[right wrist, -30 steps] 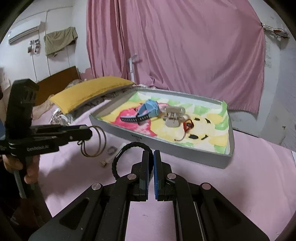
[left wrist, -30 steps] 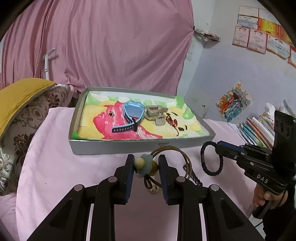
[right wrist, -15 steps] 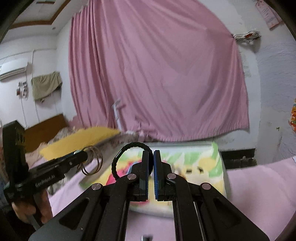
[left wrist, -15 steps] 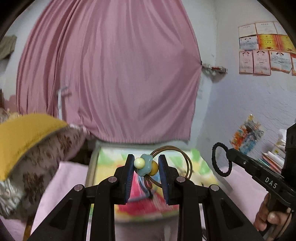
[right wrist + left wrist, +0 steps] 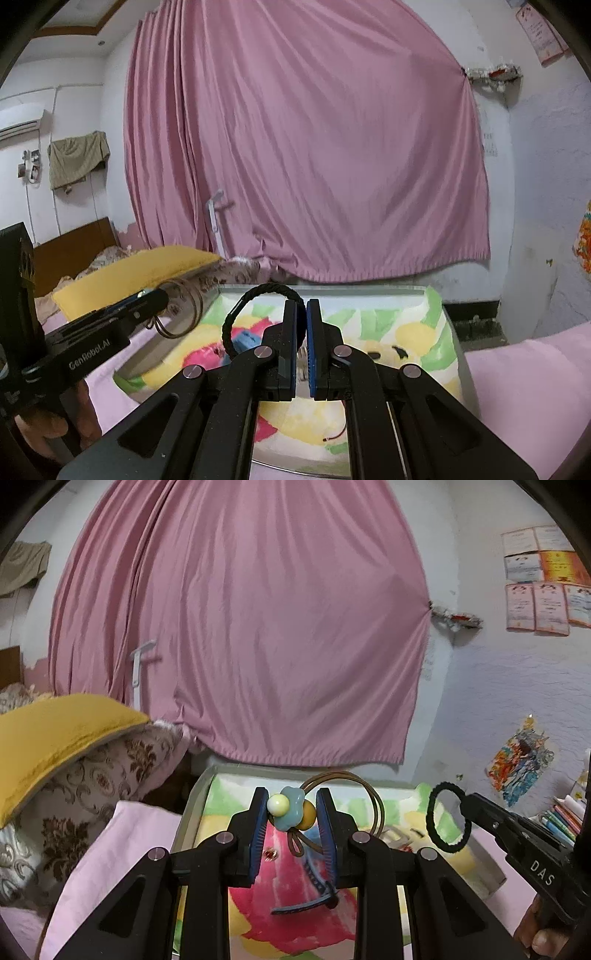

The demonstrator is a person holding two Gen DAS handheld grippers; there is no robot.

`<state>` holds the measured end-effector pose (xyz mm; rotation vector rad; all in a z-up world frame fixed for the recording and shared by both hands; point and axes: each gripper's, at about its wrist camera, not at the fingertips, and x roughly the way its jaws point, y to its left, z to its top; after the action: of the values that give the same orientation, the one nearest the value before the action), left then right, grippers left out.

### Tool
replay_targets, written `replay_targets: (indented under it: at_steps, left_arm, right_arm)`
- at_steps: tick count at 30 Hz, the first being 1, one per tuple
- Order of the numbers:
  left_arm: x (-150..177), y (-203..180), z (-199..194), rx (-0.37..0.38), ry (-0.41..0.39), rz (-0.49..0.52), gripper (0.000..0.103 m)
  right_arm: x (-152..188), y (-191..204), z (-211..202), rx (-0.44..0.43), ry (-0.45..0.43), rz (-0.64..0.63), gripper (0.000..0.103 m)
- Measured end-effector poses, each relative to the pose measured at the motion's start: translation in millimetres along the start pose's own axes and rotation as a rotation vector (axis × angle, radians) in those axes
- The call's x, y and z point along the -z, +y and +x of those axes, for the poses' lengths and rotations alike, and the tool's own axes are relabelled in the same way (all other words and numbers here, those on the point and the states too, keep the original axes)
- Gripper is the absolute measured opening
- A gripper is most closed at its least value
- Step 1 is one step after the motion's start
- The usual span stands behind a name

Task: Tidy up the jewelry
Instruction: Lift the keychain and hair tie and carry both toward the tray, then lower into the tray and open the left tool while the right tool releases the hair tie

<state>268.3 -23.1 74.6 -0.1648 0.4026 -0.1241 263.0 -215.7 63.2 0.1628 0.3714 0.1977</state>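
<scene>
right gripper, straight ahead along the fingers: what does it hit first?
Probably the tray's far rim, else the pink curtain behind. The right gripper, shut on the black band, points level over the tray; depth unclear.

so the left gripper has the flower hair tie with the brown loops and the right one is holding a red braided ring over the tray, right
Almost. The ring is black, not red, as the right wrist view shows: the right gripper has its jaws shut on it above the tray. The rest holds: the left gripper grips the flower hair tie with the brown loops.
</scene>
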Motion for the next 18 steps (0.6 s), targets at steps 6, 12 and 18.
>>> replay_targets:
  at_steps: [6,12,18]
  left_arm:
    - [7,7,19,-0.010,0.130,-0.010,0.025]
    - [18,10,30,-0.026,0.242,0.009,0.025]
    - [28,11,44,-0.022,0.352,0.019,0.025]
  right_arm:
    - [7,-8,22,-0.013,0.140,0.028,0.004]
    - [25,-11,41,-0.058,0.286,0.015,0.004]
    - [37,-4,53,-0.065,0.354,-0.026,0.005]
